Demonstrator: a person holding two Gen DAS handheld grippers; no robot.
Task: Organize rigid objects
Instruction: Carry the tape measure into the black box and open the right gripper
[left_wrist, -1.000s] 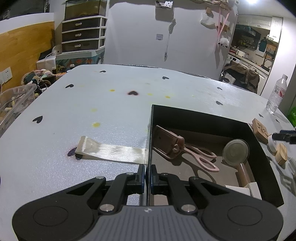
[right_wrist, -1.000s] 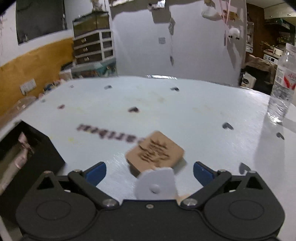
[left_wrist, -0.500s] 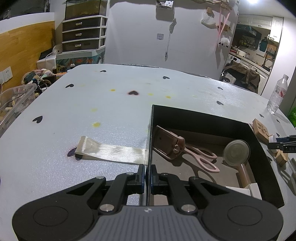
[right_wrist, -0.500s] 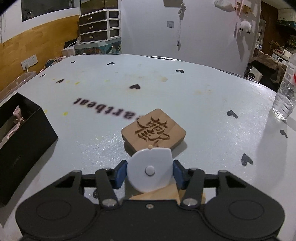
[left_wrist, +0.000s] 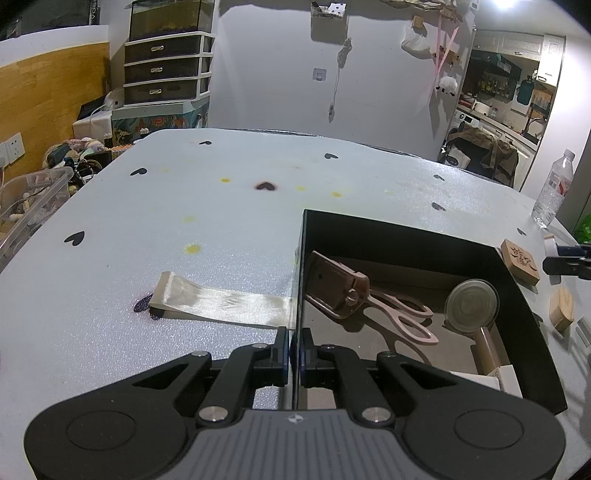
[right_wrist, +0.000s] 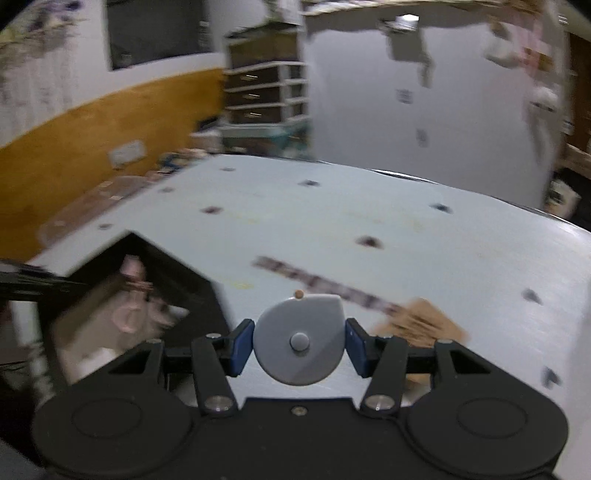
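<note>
A black open box sits on the pale table and holds pink scissors, a brown case, a round-headed wooden tool and a white block. My left gripper is shut on the box's left wall. My right gripper is shut on a white round tape measure, lifted above the table, to the right of the box. A carved wooden block and a small plain wooden block lie right of the box.
A cream ribbon strip lies on the table left of the box. A clear water bottle stands at the far right edge. A plastic bin sits off the table's left side. The right wrist view is motion-blurred.
My right gripper closed on the tape measure, lifted it off the small wooden block and swung left toward the box. The left gripper has not moved.
</note>
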